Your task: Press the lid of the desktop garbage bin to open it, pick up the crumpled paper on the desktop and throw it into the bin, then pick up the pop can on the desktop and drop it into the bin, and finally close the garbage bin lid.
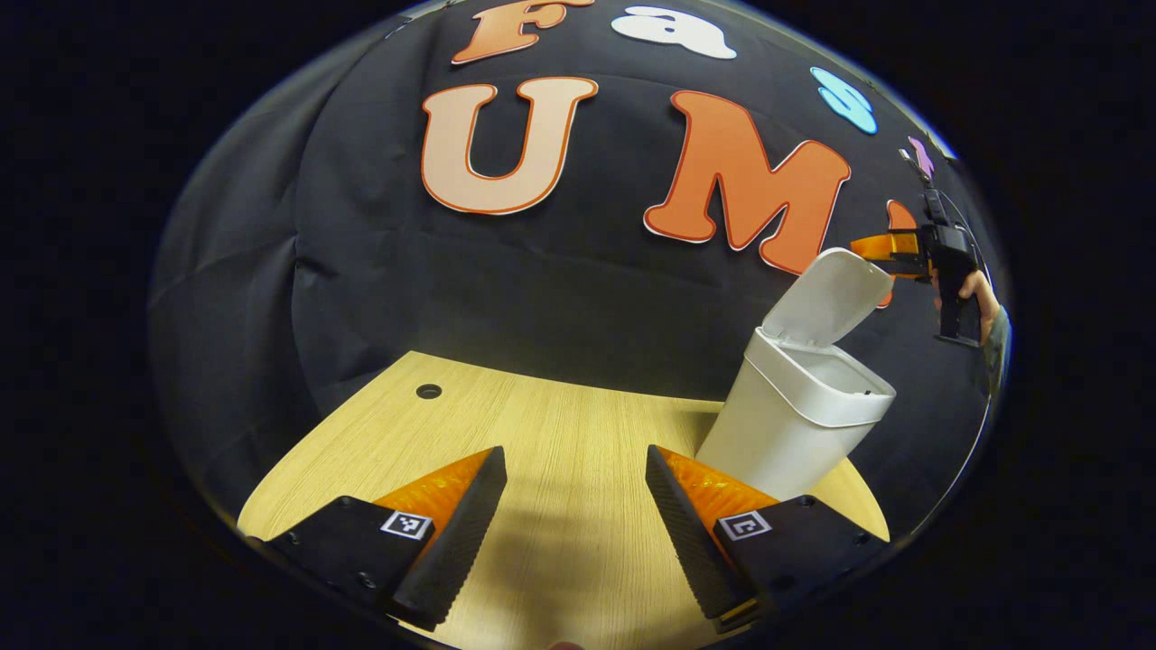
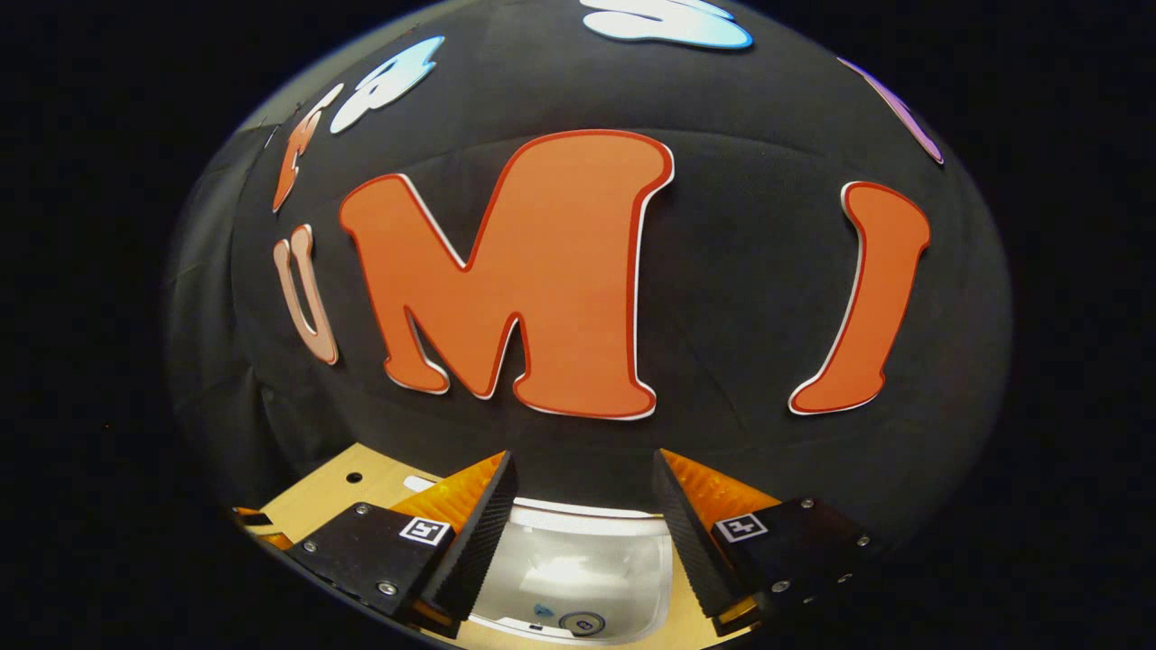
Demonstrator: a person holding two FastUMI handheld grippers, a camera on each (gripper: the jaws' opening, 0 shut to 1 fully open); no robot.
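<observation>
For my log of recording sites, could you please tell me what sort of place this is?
Probably a staged recording booth, not a home: a black cloth wall hangs behind a bare wooden desktop that carries a white garbage bin, lid up.

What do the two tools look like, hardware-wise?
Left tool: two wedge fingers with ribbed inner faces on black screwed mounts, each carrying a square black-and-white marker tag. Right tool is built the same; seen from the left gripper view, it has a black body held by a hand.
</observation>
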